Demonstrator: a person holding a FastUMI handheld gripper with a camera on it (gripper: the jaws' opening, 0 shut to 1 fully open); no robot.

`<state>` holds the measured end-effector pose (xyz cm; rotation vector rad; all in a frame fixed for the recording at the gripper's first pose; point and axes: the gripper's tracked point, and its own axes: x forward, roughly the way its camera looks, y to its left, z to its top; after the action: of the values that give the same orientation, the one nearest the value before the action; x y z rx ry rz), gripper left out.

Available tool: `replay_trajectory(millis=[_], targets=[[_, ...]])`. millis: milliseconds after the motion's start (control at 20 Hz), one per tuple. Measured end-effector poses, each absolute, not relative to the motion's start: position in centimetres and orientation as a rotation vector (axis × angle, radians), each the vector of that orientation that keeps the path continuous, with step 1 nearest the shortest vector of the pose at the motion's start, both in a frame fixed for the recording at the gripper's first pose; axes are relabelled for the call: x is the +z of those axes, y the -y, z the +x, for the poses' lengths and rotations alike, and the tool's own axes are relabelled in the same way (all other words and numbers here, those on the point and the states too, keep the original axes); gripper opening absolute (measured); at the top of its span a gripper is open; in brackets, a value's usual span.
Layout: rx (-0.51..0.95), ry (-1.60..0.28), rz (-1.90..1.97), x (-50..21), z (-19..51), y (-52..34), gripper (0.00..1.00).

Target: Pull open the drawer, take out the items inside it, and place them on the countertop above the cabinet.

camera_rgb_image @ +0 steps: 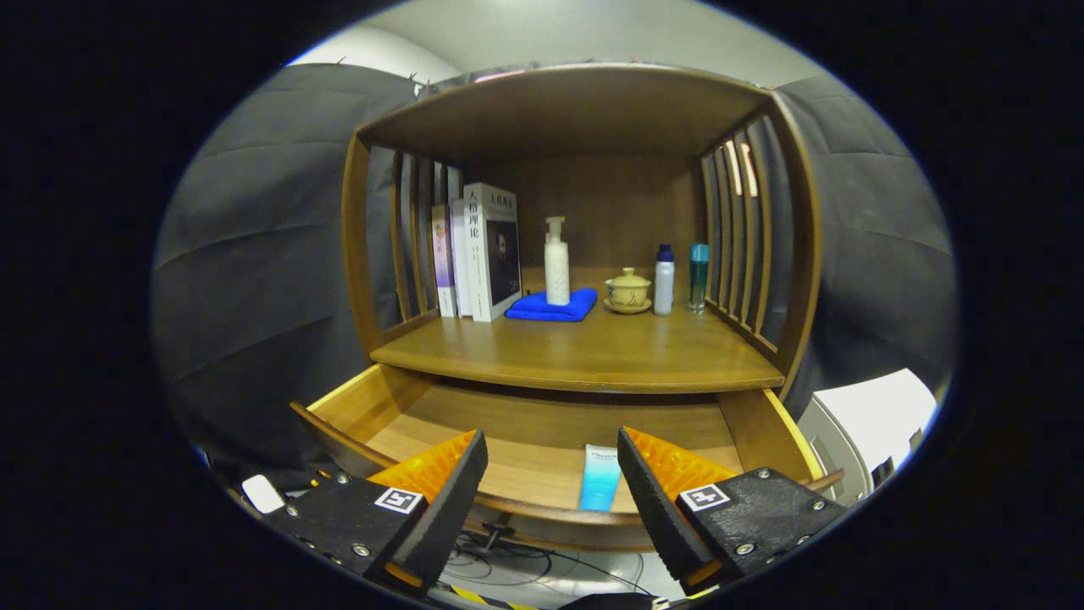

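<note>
Between the wide-spread, empty claw [552, 462] fingers, blue tube [600, 479] lying in the open drawer [525, 440], countertop [584, 352] above.

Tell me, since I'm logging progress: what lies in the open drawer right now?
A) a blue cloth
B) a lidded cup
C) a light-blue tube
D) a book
C: a tube lies in the drawer, between the open gripper jaws, untouched.

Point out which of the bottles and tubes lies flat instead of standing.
The blue tube in the open drawer, between the open gripper's fingers; the other three stand upright on the countertop.
</note>
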<state>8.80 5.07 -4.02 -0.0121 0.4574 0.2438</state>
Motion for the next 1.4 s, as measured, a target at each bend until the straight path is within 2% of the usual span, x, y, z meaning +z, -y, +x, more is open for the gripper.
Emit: replay_trajectory(millis=[350,800,1400], targets=[[0.275,-0.811,0.018,-8.2,13.1,-5.0,0.92],[0.266,-1.167,0.026,-15.1,12.9,-4.9,0.86],[0.229,-1.3,-0.114,-19.7,13.4,-2.2,0.83]])
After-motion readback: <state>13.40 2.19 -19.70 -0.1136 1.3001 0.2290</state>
